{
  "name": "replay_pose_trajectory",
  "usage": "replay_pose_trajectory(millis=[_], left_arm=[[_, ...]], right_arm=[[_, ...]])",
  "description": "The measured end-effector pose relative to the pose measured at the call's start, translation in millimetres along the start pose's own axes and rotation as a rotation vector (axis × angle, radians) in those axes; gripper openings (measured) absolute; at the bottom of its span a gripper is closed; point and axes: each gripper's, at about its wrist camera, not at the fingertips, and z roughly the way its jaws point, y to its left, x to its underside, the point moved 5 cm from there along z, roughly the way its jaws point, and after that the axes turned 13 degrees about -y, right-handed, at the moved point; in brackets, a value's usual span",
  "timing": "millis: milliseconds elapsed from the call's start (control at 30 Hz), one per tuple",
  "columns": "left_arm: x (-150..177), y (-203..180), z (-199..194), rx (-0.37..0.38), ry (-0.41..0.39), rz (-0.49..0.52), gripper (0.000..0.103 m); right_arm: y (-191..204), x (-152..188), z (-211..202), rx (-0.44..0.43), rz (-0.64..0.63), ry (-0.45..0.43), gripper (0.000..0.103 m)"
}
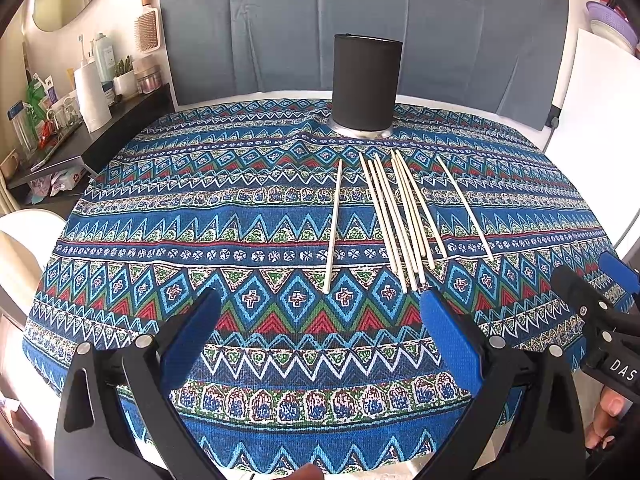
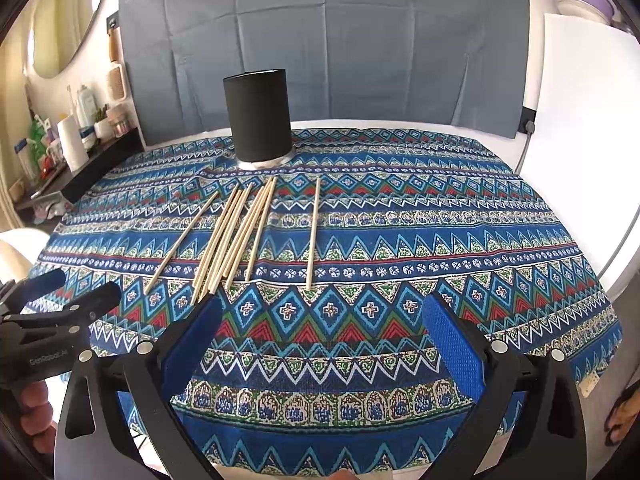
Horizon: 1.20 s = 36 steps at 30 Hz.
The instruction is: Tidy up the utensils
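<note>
Where patterned tablecloth [image 1: 256, 248] spreads, grey backdrop [image 1: 280, 20].

Both views are bright and evenly lit, with soft daylight strongest at the left edge and only faint shadows on the cloth [image 1: 280, 220]. Fisheye bending curves the desk [image 2: 400, 125] rim, corners go black, and edges blur slightly.

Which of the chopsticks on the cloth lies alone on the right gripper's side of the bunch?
The single chopstick lying by itself right of the bunch, clear of it. Another loner lies on the bunch's far left side.
</note>
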Motion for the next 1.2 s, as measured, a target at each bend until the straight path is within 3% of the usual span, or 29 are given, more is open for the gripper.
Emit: replay_pose_trajectory(millis=[767, 1200], left_arm=[[1, 1, 18, 0.0, 0.048, 0.004, 0.097], [-15, 5, 54, 0.02, 0.113, -0.015, 0.097]], right_arm=[[1, 3, 19, -0.003, 0.005, 0.049, 0.096], [-3, -13, 53, 0.003, 0.013, 0.1, 0.096]])
